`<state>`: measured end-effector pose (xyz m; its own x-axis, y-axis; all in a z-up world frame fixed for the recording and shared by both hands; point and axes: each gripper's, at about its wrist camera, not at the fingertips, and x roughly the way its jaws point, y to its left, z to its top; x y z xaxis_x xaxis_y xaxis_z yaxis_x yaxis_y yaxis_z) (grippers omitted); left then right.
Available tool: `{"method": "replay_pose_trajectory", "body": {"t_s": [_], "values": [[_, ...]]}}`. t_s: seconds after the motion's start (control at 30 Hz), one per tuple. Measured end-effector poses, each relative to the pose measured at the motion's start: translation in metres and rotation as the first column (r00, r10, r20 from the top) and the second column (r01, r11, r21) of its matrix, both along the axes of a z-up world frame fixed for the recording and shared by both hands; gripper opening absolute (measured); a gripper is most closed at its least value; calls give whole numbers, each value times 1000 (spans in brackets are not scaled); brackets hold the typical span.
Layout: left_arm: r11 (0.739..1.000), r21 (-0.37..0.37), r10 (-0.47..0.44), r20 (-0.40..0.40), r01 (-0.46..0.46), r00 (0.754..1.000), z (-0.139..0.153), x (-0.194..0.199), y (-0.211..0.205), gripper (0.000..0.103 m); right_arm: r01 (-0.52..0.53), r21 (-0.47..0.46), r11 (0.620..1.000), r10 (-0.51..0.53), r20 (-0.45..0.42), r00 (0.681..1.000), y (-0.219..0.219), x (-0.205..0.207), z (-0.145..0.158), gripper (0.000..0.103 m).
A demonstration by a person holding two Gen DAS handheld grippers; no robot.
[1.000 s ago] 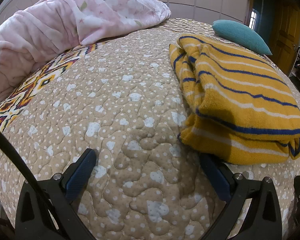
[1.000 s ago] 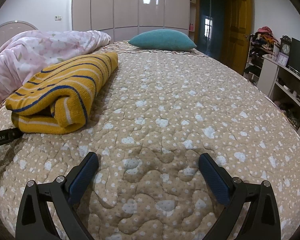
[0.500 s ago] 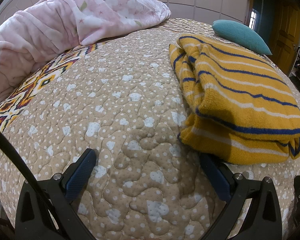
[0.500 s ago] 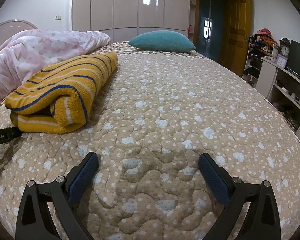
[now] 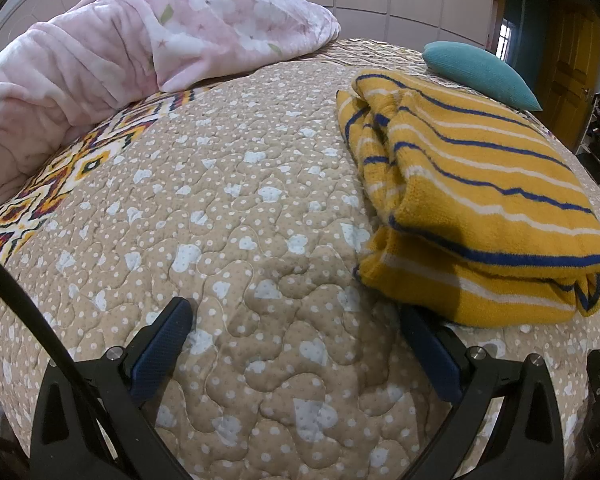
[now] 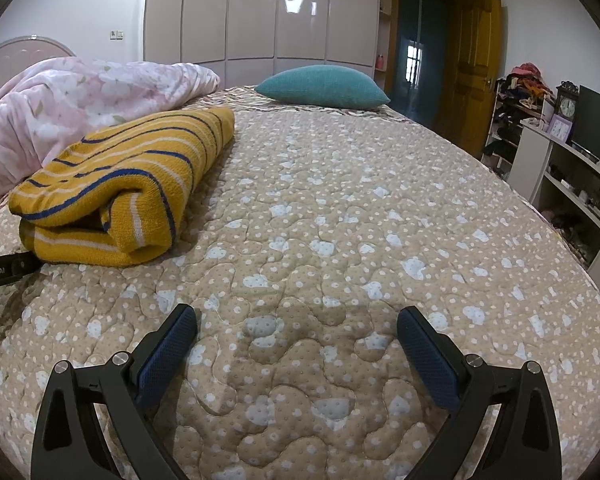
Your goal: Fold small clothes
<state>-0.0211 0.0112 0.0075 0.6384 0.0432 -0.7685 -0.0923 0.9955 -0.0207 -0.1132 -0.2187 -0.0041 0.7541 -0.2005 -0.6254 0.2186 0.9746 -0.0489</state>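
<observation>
sweater [image 5: 472, 204] folded, long axis toward teal pillow [image 5: 480, 74] | left tool [image 5: 296, 340] spread, empty | right tool [image 6: 298, 338] spread, empty

The bed [image 6: 380, 208] is spread with a tan quilted cover dotted in white and pale blue. A folded yellow sweater [image 5: 472, 208] with blue and white stripes lies on it, folded edge toward the near end. Beside it a pink floral blanket [image 5: 140, 44] sits bunched up, over a patterned strip of the cover, maybe a border. A teal pillow [image 6: 324, 86] rests at the far end, well apart from the sweater.
</observation>
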Motion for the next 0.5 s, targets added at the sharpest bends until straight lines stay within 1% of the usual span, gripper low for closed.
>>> {"method": "replay_pose_trajectory", "body": {"t_s": [0.5], "values": [[1000,2,3,1,-3,1000,-1,-1,0,103,5,-12,1000,-5,4,1000,3,-2,0,103]]}}
